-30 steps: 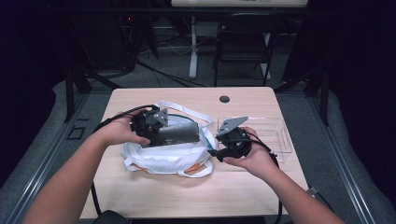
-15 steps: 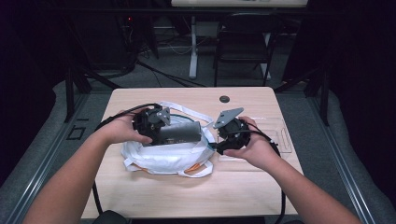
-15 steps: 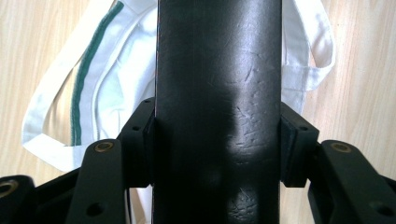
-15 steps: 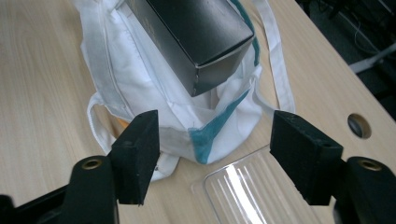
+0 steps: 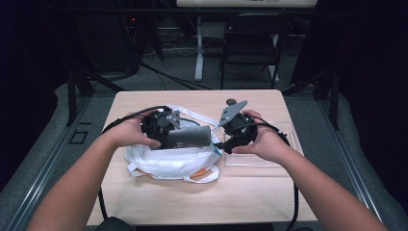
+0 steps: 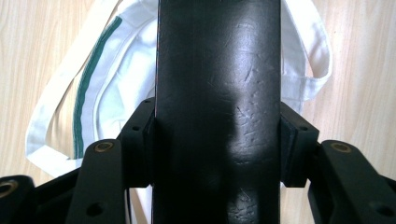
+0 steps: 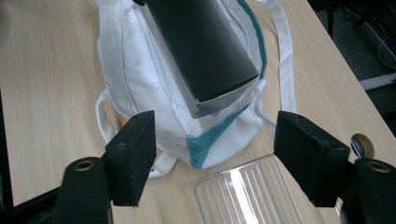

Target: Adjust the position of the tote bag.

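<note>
The right gripper (image 7: 215,154) has lifted off the black box (image 7: 201,51), jaws just spreading, empty; the left gripper (image 6: 217,140) pinches it — lower it squarely into the white bag (image 7: 140,84).

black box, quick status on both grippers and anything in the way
Left gripper clamped on the black box above the white bag. Right gripper open, jaws just widened, nothing between them. Clear tray on the table beside the bag.

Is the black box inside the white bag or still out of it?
Out. The left gripper clamps the black box above the white bag; its free end hangs over the cloth.
</note>
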`<state>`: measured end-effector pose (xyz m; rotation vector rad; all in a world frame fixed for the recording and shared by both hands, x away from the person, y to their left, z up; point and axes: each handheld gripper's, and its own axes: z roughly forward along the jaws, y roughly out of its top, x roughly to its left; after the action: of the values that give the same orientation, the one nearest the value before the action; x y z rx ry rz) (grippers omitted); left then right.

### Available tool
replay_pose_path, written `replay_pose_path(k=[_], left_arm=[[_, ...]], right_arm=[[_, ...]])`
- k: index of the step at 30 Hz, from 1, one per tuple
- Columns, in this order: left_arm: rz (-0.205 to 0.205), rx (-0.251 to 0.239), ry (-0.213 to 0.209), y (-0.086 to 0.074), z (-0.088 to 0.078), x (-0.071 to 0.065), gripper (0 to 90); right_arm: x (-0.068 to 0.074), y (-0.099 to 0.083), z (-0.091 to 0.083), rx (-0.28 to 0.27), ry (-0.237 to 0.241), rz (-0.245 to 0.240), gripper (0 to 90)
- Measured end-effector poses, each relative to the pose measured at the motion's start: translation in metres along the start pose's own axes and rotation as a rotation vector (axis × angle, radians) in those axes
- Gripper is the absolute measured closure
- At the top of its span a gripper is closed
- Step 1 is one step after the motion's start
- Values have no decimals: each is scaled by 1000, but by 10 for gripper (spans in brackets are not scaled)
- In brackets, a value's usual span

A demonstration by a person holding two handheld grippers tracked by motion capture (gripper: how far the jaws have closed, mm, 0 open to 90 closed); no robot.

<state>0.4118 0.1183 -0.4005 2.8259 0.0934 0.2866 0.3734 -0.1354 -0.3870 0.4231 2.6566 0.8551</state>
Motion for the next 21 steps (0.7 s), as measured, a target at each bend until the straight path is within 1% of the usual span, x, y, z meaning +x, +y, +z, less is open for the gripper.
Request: replay_pose_path(k=[1, 2, 3, 5, 8, 9, 10, 11, 12, 13, 15, 17, 18, 21], left_arm=[[-5, -3, -4, 1, 0, 0, 434], [0, -4, 0, 2, -1, 0, 434], [-5, -8, -2, 3, -1, 0, 434], [3, -8, 0, 5, -1, 0, 434], [11, -5, -2, 8, -1, 0, 434], [6, -7, -6, 9, -1, 0, 434], [11, -7, -4, 11, -1, 0, 434], [16, -6, -5, 12, 0, 1, 434], [10, -9, -8, 12, 0, 0, 434], [14, -10, -9, 13, 0, 0, 434], [26, -11, -11, 15, 1, 1, 434], [28, -15, -8, 17, 2, 0, 434], [27, -15, -11, 17, 3, 0, 434], [35, -22, -12, 21, 4, 0, 434]], right_arm=[[-2, 1, 0, -1, 8, -3, 284], [-3, 1, 1, -9, 11, -5, 282], [-4, 3, 0, 1, 10, -17, 277], [-7, 5, 2, 5, 4, -18, 254], [-9, 8, 4, 19, 32, -28, 235], [-10, 8, 5, 18, 41, -29, 234], [-11, 10, 6, 25, 40, -46, 231], [-11, 10, 7, 24, 42, -51, 220], [-11, 11, 9, 30, 42, -61, 203], [-12, 12, 10, 36, 43, -67, 186], [-13, 13, 13, 36, 37, -75, 183], [-14, 14, 15, 37, 42, -78, 174], [-14, 14, 18, 31, 47, -69, 173], [-15, 16, 24, 47, 55, -78, 173]])
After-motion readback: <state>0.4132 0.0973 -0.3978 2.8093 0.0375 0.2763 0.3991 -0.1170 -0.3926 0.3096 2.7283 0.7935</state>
